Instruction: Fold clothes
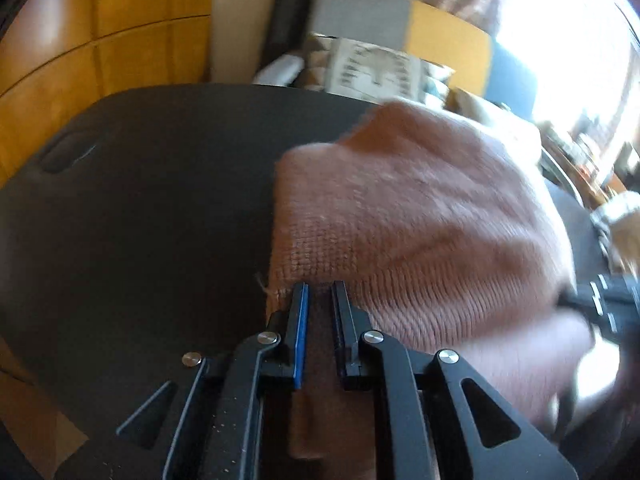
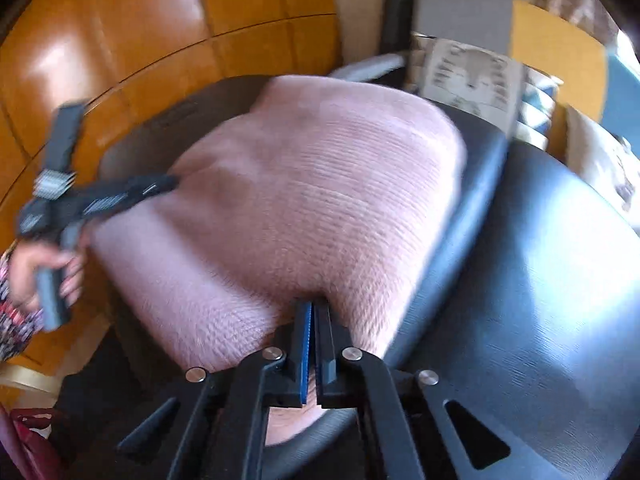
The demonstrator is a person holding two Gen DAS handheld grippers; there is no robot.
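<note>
Pink knit garment, apparently lengthwise away

The pink sweater was seen to be a coarse, ribbed knit, matt and slightly fuzzy, with a loose thread at one corner. The black table top was shown as matt with a fine grain, though a pale sheen was caught on it in the right wrist view. The wooden floor was rendered glossy and varnished. Matt black plastic with bright metal rivets was noted on the left gripper and the right gripper.
</note>
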